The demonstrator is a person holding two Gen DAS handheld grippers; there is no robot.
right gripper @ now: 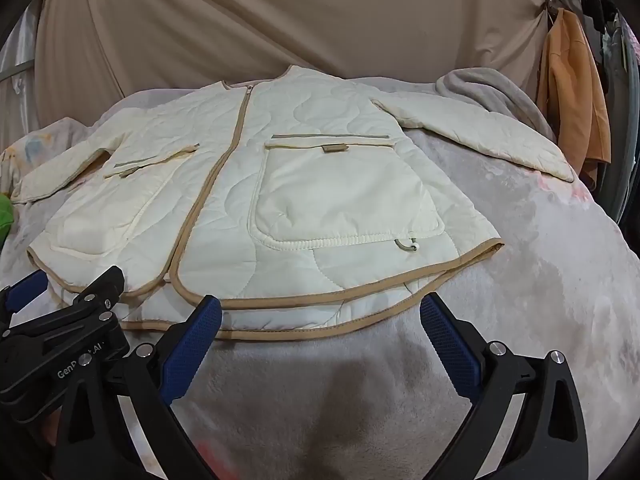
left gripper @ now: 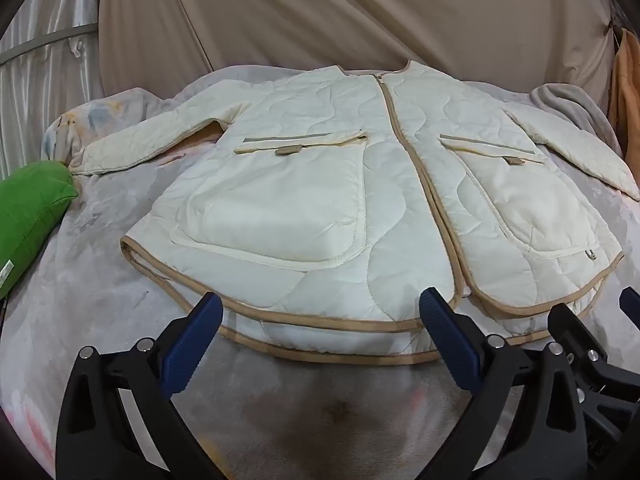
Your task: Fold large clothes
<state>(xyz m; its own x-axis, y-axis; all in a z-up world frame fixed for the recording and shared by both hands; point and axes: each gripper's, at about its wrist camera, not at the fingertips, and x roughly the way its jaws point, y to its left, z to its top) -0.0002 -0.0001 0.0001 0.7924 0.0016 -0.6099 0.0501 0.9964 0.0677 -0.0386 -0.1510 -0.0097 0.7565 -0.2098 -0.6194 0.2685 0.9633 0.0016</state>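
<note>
A cream quilted jacket (left gripper: 320,184) with tan trim lies flat and face up on the bed, zipped, both sleeves spread out to the sides; the right wrist view shows the jacket (right gripper: 280,184) too. My left gripper (left gripper: 320,316) hovers open just short of the hem, left of the zip, nothing between its blue pads (left gripper: 192,344). My right gripper (right gripper: 320,316) hangs open over the hem's right part, empty as well. Each gripper shows at the edge of the other's view: the right gripper (left gripper: 592,352) and the left gripper (right gripper: 64,300).
A pale grey fleece blanket (left gripper: 100,300) covers the bed. A green pillow (left gripper: 28,216) lies at the left edge. A grey blanket (right gripper: 492,92) is bunched at the far right. Orange clothing (right gripper: 572,92) hangs at the right. Beige drapery (left gripper: 340,12) rises behind.
</note>
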